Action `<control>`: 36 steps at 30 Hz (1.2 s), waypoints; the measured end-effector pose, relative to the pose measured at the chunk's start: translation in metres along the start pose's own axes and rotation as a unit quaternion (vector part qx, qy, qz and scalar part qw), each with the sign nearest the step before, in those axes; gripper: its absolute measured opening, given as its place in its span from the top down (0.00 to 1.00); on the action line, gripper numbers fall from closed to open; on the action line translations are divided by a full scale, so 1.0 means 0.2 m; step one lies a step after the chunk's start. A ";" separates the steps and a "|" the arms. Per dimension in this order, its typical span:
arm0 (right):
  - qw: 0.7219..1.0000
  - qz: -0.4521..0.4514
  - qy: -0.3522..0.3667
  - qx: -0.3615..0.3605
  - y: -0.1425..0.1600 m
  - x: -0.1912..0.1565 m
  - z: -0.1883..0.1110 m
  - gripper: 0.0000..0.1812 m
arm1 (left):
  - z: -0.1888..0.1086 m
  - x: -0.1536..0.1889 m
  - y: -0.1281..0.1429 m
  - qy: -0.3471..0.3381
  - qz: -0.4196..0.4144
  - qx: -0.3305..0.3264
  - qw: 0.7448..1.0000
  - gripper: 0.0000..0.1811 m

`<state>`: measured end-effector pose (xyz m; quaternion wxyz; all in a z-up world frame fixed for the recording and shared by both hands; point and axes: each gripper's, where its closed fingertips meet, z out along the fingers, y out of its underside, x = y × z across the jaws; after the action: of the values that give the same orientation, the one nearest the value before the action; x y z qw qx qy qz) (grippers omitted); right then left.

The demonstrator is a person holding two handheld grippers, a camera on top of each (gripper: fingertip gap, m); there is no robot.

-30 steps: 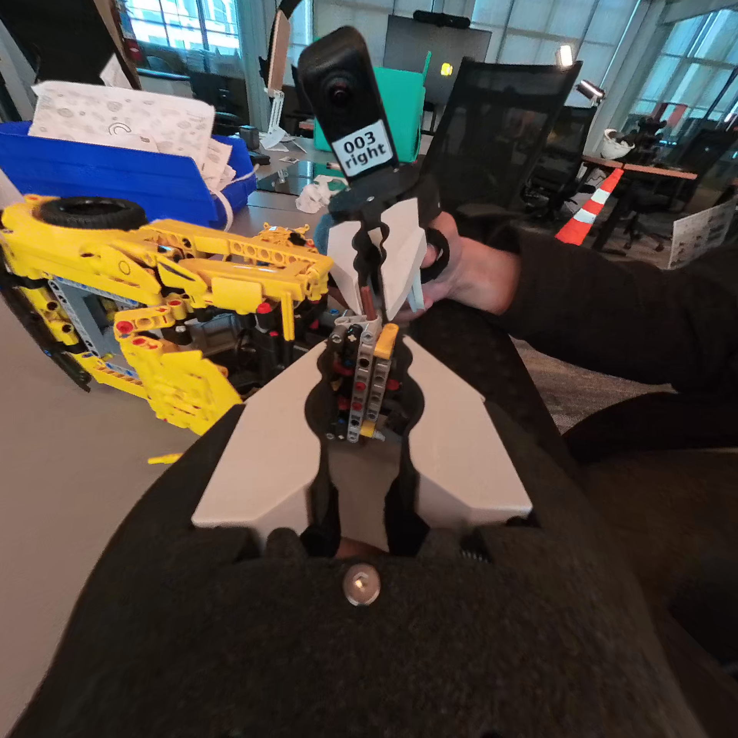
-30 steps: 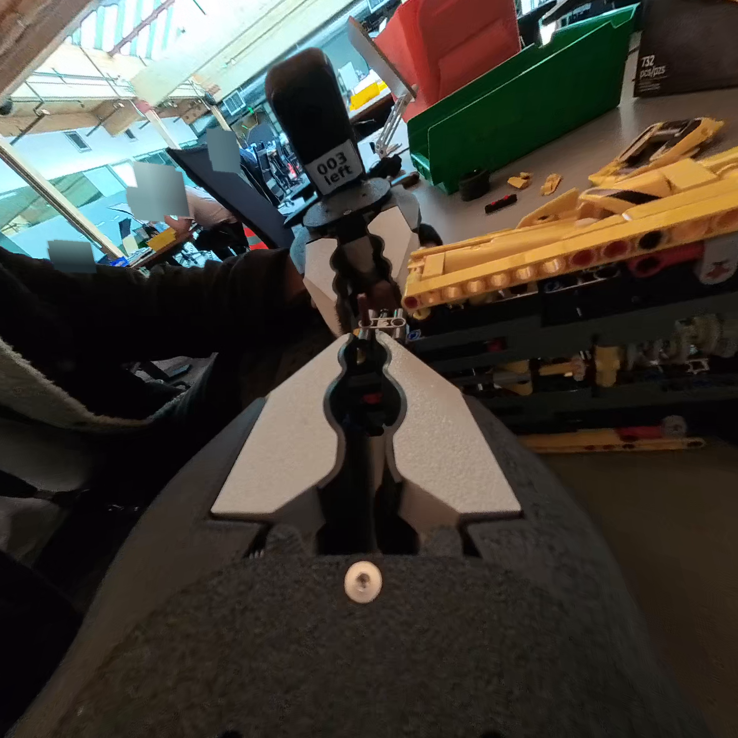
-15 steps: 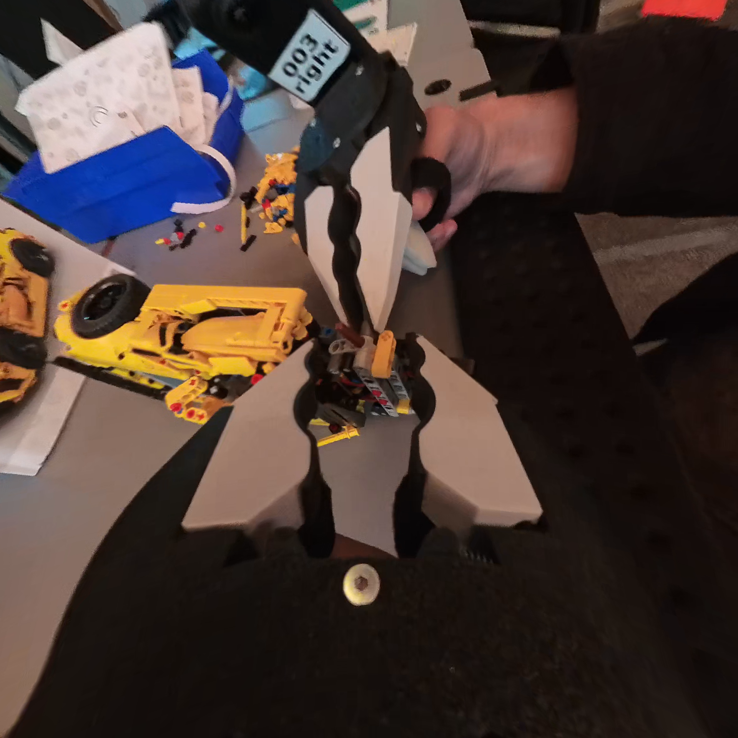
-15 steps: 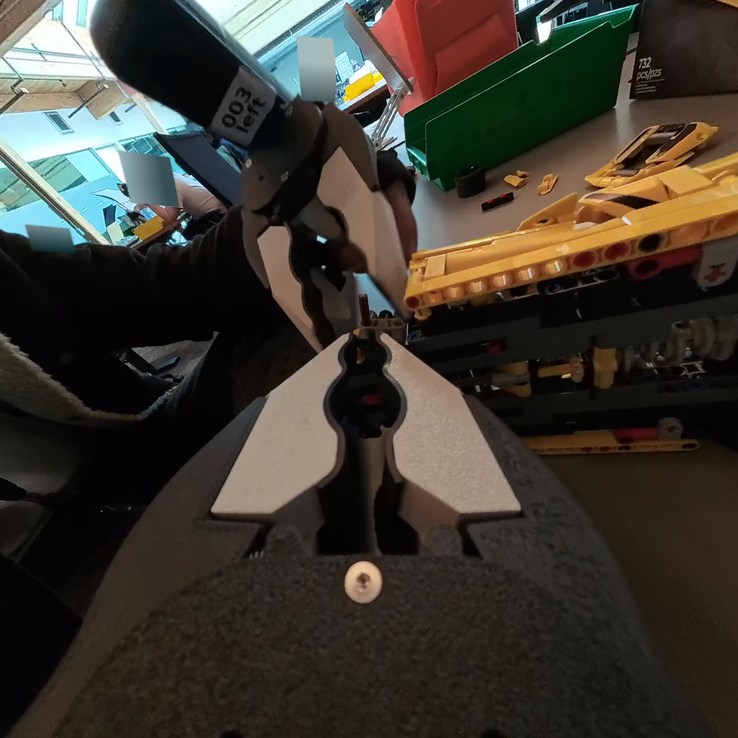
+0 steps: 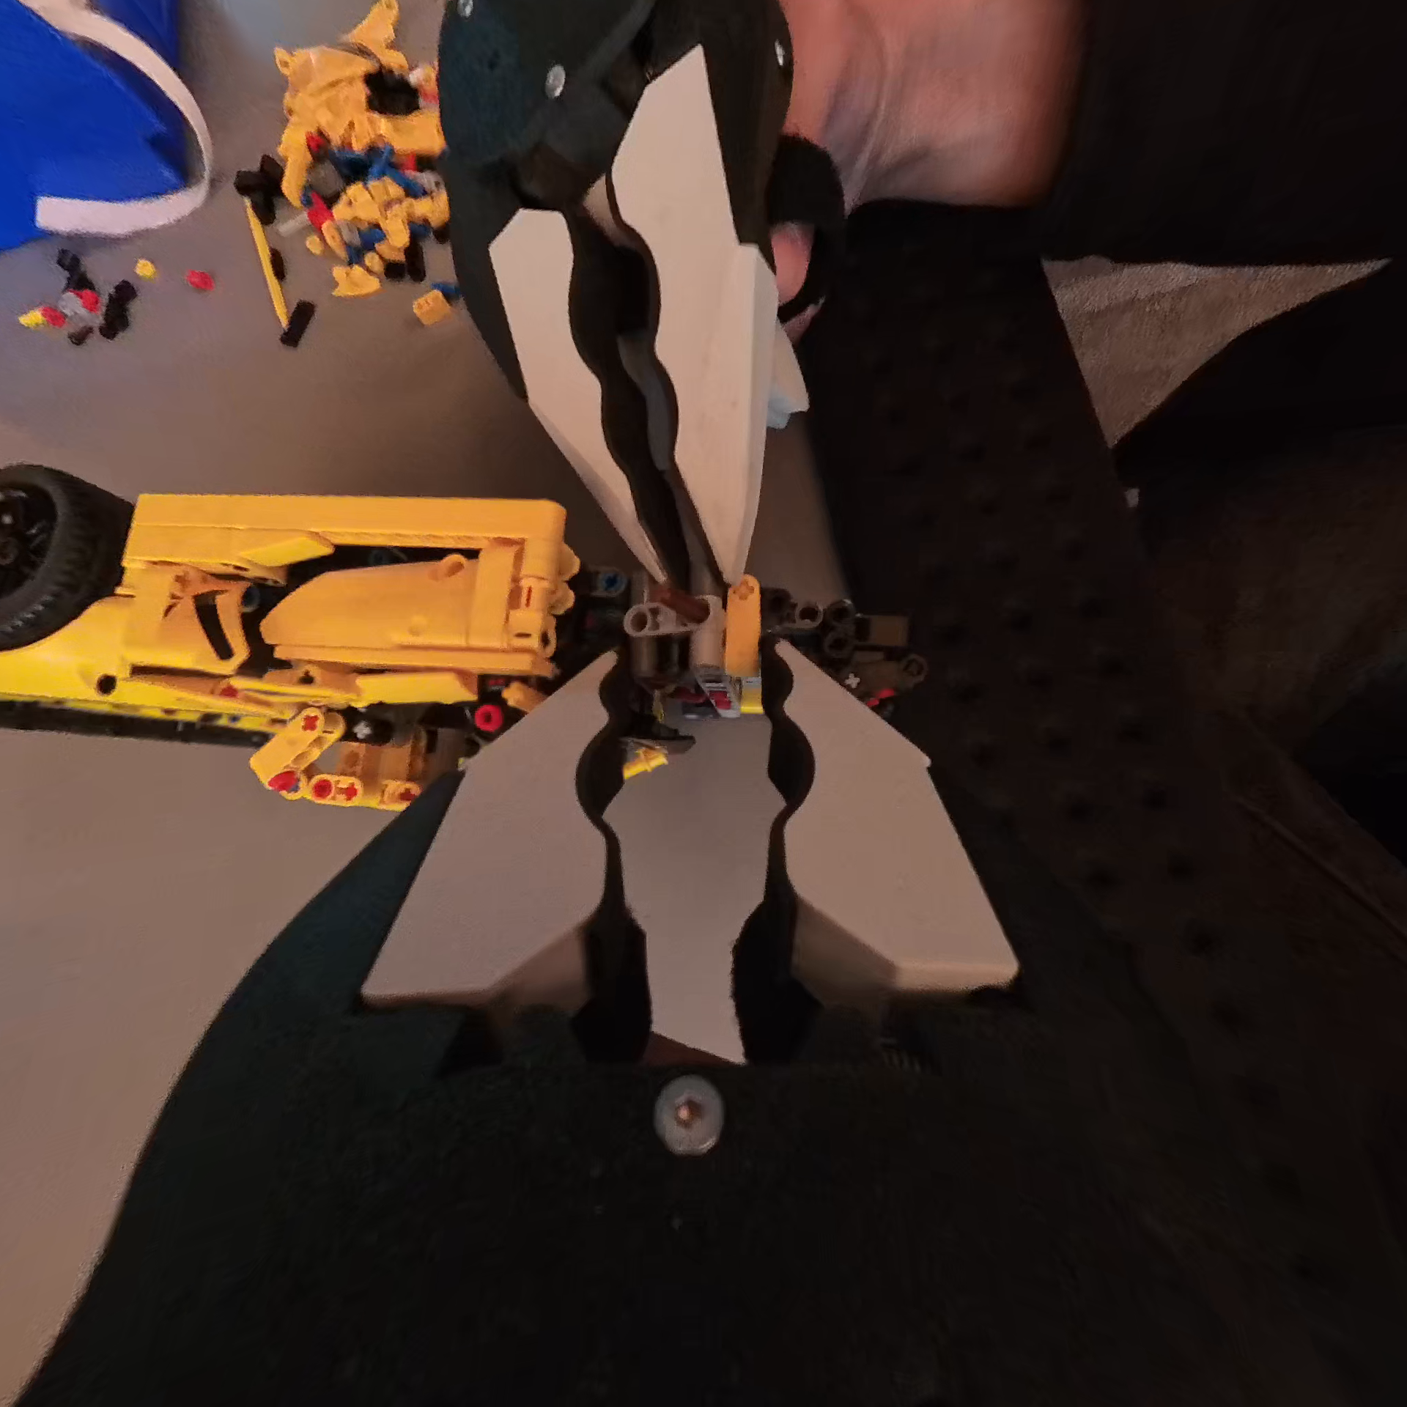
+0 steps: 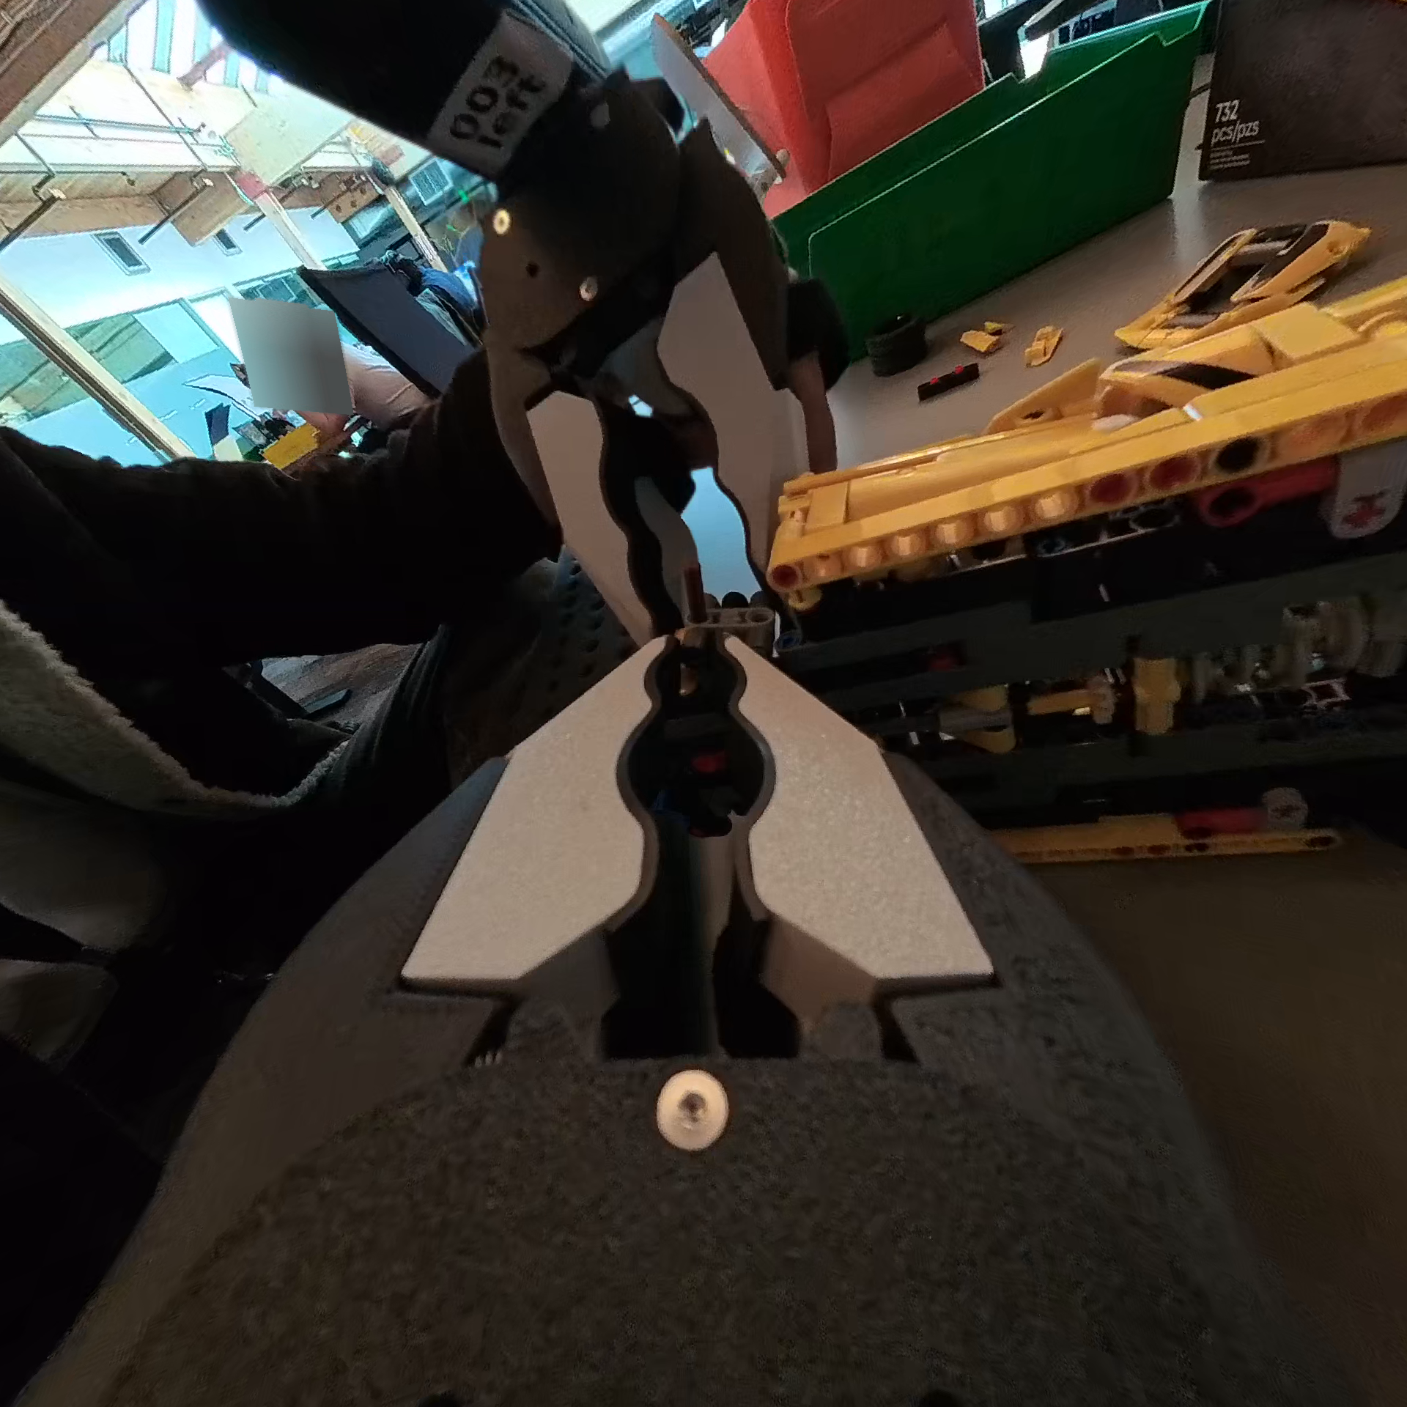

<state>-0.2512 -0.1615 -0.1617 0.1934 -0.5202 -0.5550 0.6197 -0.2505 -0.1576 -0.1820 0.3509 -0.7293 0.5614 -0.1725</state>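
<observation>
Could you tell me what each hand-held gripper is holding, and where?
Left hand-held gripper clamps the small brick assembly by its sides; right hand-held gripper pinches the brown axle in it.

An open-plan office or maker lab: large glass windows [image 6: 114, 320] and exposed ceiling beams [image 6: 190, 137] stand behind a long grey worktable [image 6: 1256, 952]. Green [image 6: 990, 190], red [image 6: 853, 68] and blue plastic bins [image 5: 68, 114] sit on it among a half-built yellow brick-toy car [image 5: 327, 609] and a pile of loose toy pieces [image 5: 358, 190].

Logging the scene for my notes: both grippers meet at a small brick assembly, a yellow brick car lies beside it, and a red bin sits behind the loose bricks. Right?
Not quite: the bin behind the loose bricks is blue, as the left wrist view shows. The rest stands.
</observation>
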 end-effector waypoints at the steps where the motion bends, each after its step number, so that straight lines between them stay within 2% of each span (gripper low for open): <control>1: 1.000 -0.002 0.002 0.001 0.00 0.00 0.00 0.96 | 0.00 0.00 0.00 -0.002 0.000 0.020 1.000 0.82; 5: 0.999 -0.032 0.021 0.002 -0.01 0.00 -0.01 0.96 | 0.00 -0.01 -0.01 -0.008 -0.013 0.082 0.997 0.82; 21: 0.997 -0.062 0.053 -0.003 0.02 0.01 -0.07 0.97 | 0.03 -0.01 -0.04 -0.017 -0.004 0.085 0.996 0.82; 36: 0.997 -0.058 0.049 -0.003 0.04 -0.01 -0.13 0.97 | 0.06 0.01 -0.08 -0.012 -0.006 0.098 0.995 0.83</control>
<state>-0.2261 -0.1522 -0.1637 0.2539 -0.5176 -0.5759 0.5796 -0.2310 -0.1529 -0.1791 0.4265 -0.6965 0.5333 -0.2203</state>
